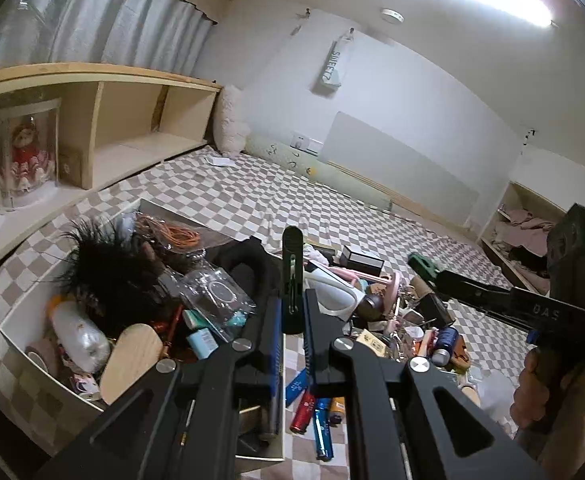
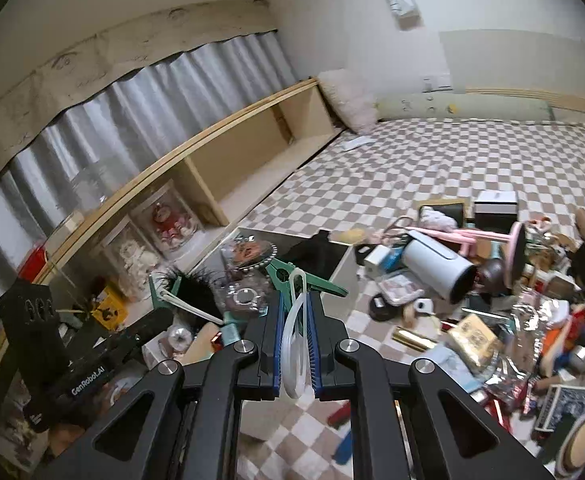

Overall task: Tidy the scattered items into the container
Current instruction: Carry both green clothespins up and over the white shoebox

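A: Left gripper [image 1: 292,300] closed almost fully on a dark green clip [image 1: 292,248]. Right gripper [image 2: 296,320] closed fully on a second green clip [image 2: 282,278] with a white plastic loop. Both clips in the air, near the wall of the white box [image 1: 12,322]. How to finish this well?

B: Bring each clip over the open middle of the box, not over the wall. Lower first, then open the jaws only a little. One hand after the other, to avoid a knock between the two tools.

A: And inside the box?

B: Already quite full: black feathers [image 1: 108,264], white bottle [image 1: 78,332], round wooden lid [image 1: 132,360], clear bag [image 1: 216,296], orange cord [image 1: 176,236]. Better to aim at the bare floor beside the bottle. Outside, on the checked sheet [image 2: 412,160], a big pile [image 2: 472,320] not yet tidied, with a white cylinder [image 2: 440,272] among it.
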### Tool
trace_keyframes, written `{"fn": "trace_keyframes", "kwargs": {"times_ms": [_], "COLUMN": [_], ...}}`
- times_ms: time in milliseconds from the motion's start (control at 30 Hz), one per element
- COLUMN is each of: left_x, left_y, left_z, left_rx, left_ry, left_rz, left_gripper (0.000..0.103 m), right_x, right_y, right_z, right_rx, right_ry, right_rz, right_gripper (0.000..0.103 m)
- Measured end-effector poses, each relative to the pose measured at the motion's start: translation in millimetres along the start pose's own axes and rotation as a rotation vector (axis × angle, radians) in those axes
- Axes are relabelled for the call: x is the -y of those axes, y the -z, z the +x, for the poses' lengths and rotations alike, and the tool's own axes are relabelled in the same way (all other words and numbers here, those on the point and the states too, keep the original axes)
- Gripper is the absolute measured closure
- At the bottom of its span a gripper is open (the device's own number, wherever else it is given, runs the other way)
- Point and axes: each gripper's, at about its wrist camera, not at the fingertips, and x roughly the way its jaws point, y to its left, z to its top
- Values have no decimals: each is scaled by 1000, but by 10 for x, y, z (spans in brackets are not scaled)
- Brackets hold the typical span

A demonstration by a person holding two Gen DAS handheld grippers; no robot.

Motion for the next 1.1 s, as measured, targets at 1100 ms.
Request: {"fn": "trace_keyframes", "kwargs": {"times_ms": [1100], "left_x": [-608], "left_y": [14], "left_z": [54], "left_rx": [-84], "left_ry": [-323], "left_rz": [-9], "left_gripper": [93], "right_x": [-555], "right_y": [50], "right_z": [702], "right_rx": [-130], "right_ry": [-72], "right_rz": [-73], "right_gripper": [91]}}
